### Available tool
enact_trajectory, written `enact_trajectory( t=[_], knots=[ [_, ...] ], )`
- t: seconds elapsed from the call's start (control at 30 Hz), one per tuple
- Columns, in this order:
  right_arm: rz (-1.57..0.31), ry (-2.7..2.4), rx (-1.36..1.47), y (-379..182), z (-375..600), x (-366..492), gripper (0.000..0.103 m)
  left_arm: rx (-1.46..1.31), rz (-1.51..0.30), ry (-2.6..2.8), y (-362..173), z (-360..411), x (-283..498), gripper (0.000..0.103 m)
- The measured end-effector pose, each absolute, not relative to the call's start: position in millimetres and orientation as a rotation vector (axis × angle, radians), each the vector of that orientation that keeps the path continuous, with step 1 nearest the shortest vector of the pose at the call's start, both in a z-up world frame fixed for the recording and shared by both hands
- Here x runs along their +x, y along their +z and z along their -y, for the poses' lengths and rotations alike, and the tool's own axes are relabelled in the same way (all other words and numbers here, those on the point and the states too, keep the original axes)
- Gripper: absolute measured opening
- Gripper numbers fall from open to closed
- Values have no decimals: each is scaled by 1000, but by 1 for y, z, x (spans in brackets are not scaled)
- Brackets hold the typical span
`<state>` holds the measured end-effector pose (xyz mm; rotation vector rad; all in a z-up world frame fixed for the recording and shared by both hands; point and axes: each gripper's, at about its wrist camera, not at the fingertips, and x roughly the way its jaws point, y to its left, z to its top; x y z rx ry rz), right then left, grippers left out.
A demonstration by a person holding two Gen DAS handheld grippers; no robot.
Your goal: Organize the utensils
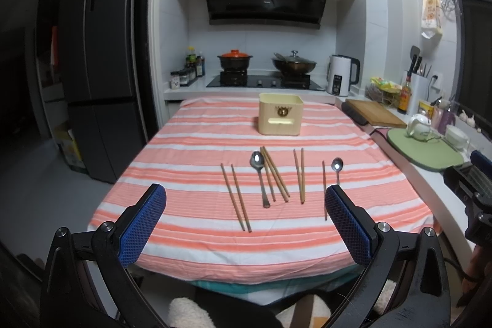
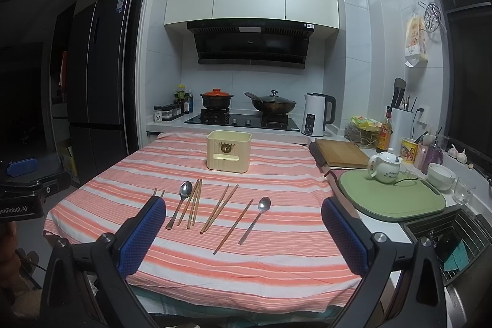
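Observation:
A cream utensil box (image 1: pixel 280 114) (image 2: pixel 228 150) stands at the far middle of the striped table (image 1: pixel 190 242) (image 2: pixel 276 266). In front of it lie several wooden chopsticks (image 1: pixel 236 196) (image 2: pixel 219 208), a larger metal spoon (image 1: pixel 260 177) (image 2: pixel 181 201) and a smaller metal spoon (image 1: pixel 337 167) (image 2: pixel 257 216), all flat in a row. My left gripper (image 1: pixel 245 199) is open and empty, near the table's front edge. My right gripper (image 2: pixel 243 214) is open and empty, also short of the utensils.
A counter runs along the right with a wooden board (image 2: pixel 341 155), green mat (image 2: pixel 393 202), white teapot (image 2: pixel 384 167), cups and bottles. A sink (image 2: pixel 452 239) lies at the near right. A stove with pots (image 1: pixel 264 63) and a kettle (image 1: pixel 341 75) are behind; a fridge (image 1: pixel 101 76) stands left.

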<state>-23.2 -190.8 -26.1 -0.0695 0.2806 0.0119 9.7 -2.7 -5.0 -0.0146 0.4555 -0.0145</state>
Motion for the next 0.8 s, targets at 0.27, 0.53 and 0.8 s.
enact_trajectory(
  t=[0.27, 0.53, 0.8],
  knots=[
    [-286, 11, -66, -26, 193, -22, 103, -13, -461, -19, -5, 4, 12, 103],
    [-290, 12, -65, -26, 193, -20, 103, -17, -465, -20, -5, 5, 14, 103],
    [-292, 13, -65, -26, 194, -18, 103, -23, -482, -22, -9, 3, 21, 103]
  ],
)
